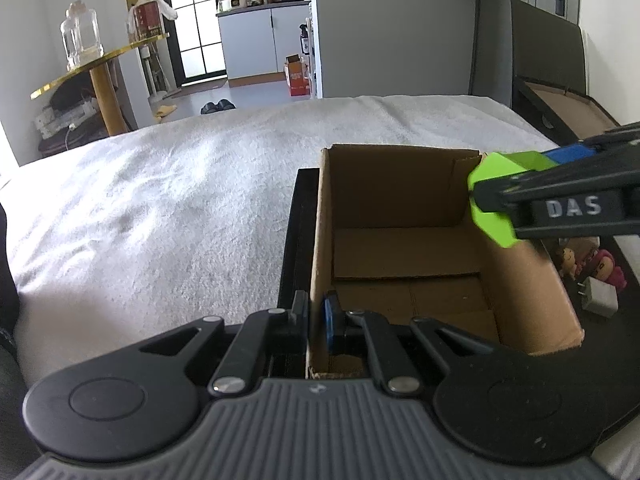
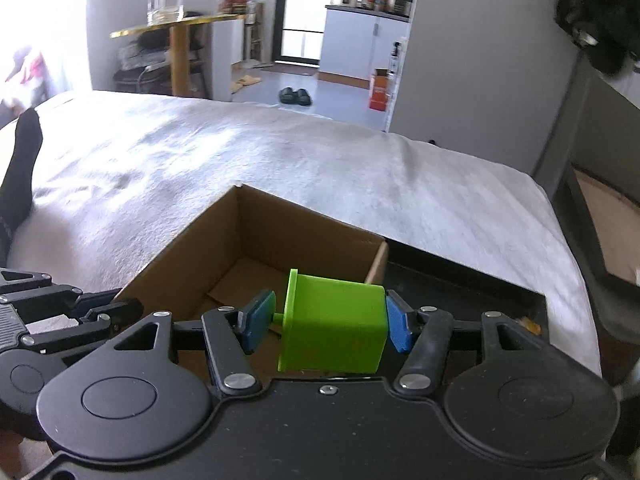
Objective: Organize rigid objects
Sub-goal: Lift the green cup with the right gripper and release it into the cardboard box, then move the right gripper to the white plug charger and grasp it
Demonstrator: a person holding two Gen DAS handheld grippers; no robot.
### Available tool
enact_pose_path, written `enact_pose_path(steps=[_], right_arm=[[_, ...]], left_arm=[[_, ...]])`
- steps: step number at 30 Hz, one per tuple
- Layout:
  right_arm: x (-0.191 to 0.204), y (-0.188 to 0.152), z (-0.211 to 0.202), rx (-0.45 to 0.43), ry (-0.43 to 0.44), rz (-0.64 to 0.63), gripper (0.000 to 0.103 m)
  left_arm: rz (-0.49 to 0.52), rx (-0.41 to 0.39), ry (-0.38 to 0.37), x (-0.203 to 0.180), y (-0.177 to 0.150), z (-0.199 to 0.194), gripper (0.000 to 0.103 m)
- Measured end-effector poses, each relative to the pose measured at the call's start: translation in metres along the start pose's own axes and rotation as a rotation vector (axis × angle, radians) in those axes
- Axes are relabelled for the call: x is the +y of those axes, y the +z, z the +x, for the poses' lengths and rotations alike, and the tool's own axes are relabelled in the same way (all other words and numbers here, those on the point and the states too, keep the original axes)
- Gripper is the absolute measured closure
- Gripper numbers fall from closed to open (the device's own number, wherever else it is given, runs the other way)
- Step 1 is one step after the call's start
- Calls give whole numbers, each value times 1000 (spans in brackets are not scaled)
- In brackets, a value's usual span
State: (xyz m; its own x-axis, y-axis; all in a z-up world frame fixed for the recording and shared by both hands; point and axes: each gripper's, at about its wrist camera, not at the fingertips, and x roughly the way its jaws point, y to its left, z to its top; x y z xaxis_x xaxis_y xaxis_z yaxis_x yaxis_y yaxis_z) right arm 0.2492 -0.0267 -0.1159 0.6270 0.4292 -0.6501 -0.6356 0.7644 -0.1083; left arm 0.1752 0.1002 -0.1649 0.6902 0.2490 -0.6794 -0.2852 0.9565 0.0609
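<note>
Left-wrist and right-wrist views of a sorting task on a bed (image 1: pixel 160 200) covered by a white blanket. The left tool (image 1: pixel 316 322) is clamped on the near-left wall of an open cardboard box (image 1: pixel 400 216), one finger outside and one inside, steadying it. The right tool (image 2: pixel 326 322) grips a green plastic block (image 2: pixel 334 324) between its blue pads (image 2: pixel 396 326); a small peg on the block's flanged end meets the left pad. In the left-wrist view the block appears at 2 o'clock, over the box's far-right corner; in the right-wrist view it hangs above the box opening, not yet lowered inside. The visible box floor appears bare, so by this judgement nothing has been stored so far. Still outside, at 3 to 4 o'clock in the left-wrist view, lie small figurines (image 1: pixel 592 264) and a white plug adapter (image 1: pixel 600 296) on a dark tray (image 1: pixel 296 232) beside the box. Remaining: release the block, then fetch those items.
</note>
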Motion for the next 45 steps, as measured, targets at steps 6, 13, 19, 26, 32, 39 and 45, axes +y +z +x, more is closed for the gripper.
enact_pose_path(steps=[6,13,19,26,32,39,45], right_arm=[[13,12,11,-16,37,-64,46],[20,22,20,-10,20,-104,30],[11,17,6,-13,-17,-80,22],[-7,4,-13,17,-43,20,13],[-33,-15,-35,22,-52,163,9],[-58,-40,-53,5,-85,233,6],[-73,-60,-65,-43,-153,247,6]], left_arm=[[-19,3,-11,3,1,1,96],[-23,5,-18,4,2,0,95],[-30,19,-10,4,1,2,95],[-1,43,16,-3,1,4,93],[-10,60,25,-2,1,1,78],[3,32,28,-9,1,-4,50],[31,31,35,-20,-2,-3,31]])
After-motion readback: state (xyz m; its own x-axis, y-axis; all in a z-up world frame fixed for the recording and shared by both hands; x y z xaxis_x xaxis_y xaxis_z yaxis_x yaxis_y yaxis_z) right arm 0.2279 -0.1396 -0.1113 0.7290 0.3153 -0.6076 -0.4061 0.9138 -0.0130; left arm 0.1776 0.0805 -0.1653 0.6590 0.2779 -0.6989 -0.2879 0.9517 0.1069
